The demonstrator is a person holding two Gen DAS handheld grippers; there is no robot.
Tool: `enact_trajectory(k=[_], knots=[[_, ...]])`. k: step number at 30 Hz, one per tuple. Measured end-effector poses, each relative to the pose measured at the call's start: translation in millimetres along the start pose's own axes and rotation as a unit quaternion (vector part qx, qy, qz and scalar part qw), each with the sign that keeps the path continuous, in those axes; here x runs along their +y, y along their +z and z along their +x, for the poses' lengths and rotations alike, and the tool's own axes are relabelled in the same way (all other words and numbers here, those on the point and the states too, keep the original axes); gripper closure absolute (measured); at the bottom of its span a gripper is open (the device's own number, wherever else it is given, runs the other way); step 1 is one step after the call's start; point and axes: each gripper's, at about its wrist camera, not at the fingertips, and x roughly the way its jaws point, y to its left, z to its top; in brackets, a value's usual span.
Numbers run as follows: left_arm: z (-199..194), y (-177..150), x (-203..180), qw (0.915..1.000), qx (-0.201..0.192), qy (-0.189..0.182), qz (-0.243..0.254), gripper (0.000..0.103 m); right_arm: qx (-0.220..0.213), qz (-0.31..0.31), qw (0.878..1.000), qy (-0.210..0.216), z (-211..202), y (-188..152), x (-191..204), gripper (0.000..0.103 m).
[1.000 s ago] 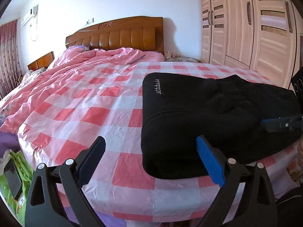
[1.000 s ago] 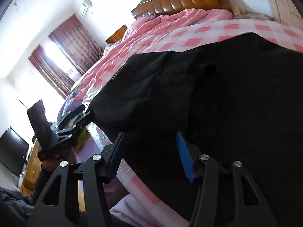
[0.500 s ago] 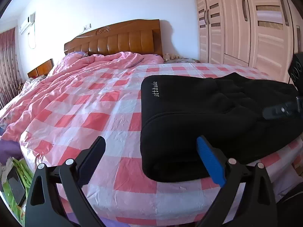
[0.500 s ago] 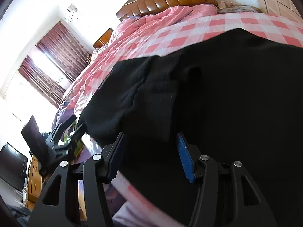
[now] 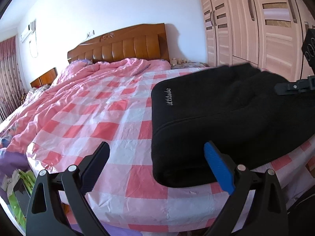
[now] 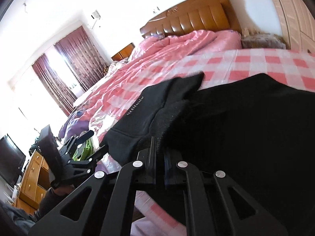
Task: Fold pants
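Observation:
Black pants (image 5: 226, 118) with white "attitude" lettering lie folded over on the pink checked bed near its front right corner. They also fill the right wrist view (image 6: 246, 127). My left gripper (image 5: 157, 165) is open and empty, just in front of the pants' front left edge. My right gripper (image 6: 159, 147) is shut on a fold of the pants' upper layer and lifts it slightly. The right gripper also shows at the right edge of the left wrist view (image 5: 291, 87). The left gripper shows in the right wrist view (image 6: 90, 143).
The bed (image 5: 94, 118) has a pink checked cover, a bunched pink quilt (image 5: 110, 68) and a wooden headboard (image 5: 122, 45). A wardrobe (image 5: 256, 23) stands at right. A green bag (image 5: 17, 192) lies on the floor at left. Curtains (image 6: 65, 74) and a dresser (image 6: 33, 175) stand beyond.
My right gripper has closed on the pants' upper layer; it was open before. The left gripper stays open and has shifted slightly along the bed's edge.

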Motion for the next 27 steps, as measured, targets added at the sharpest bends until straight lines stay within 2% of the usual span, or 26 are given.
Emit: enact_trajectory(k=[3,5,7,8,11,12,13,14,17,18,21,24,27], knots=[[2.7,-2.0,0.9,0.9999,0.011,0.001,0.005,0.006,0.028,0.009,0.999,-0.022,13.3,-15.4,-15.7,0.095],[7.3,-4.0,1.2,0.9998,0.020,-0.005,0.003,0.006,0.054,0.039,0.998,-0.021,28.6,-25.5,-33.3,0.095],[7.5,-3.7,-1.0,0.9997,0.022,-0.003,0.006,0.006,0.052,0.051,0.997,-0.013,32.5,-29.7,-40.5,0.094],[7.4,-2.9,-1.6,0.9997,0.022,-0.001,0.009,0.006,0.052,0.055,0.997,-0.013,30.7,-27.9,-41.5,0.090],[4.9,-0.4,-1.4,0.9997,0.020,0.002,0.014,0.006,0.050,0.062,0.997,-0.023,17.0,-20.6,-42.6,0.055],[3.2,0.1,0.2,0.9998,0.018,0.002,0.012,0.006,0.041,0.062,0.997,-0.027,6.9,-19.9,-43.7,0.019],[2.4,0.4,1.4,0.9998,0.017,0.002,0.009,0.006,0.029,0.061,0.997,-0.030,-1.9,-20.3,-43.8,0.004],[1.8,0.5,2.9,0.9999,0.015,0.000,0.005,0.006,0.021,0.061,0.998,-0.029,-8.4,-22.0,-41.3,0.004],[1.5,0.4,5.2,0.9999,0.012,-0.004,-0.007,0.006,0.037,0.064,0.997,-0.029,-7.3,-23.9,-45.0,0.004],[2.6,0.3,5.6,0.9999,0.012,-0.004,-0.010,0.006,0.046,0.070,0.996,-0.025,-2.1,-23.3,-46.8,0.005],[4.2,1.1,4.1,0.9998,0.013,-0.004,-0.014,0.006,0.094,0.077,0.992,-0.013,23.0,-24.3,-48.0,0.016],[4.9,0.5,6.2,0.9998,0.010,-0.005,-0.017,0.006,0.116,0.051,0.992,-0.019,36.2,-16.3,-36.2,0.016],[4.7,-0.9,9.5,0.9995,0.007,-0.007,-0.029,0.006,0.132,0.067,0.989,0.019,54.0,-8.2,-32.8,0.020]])
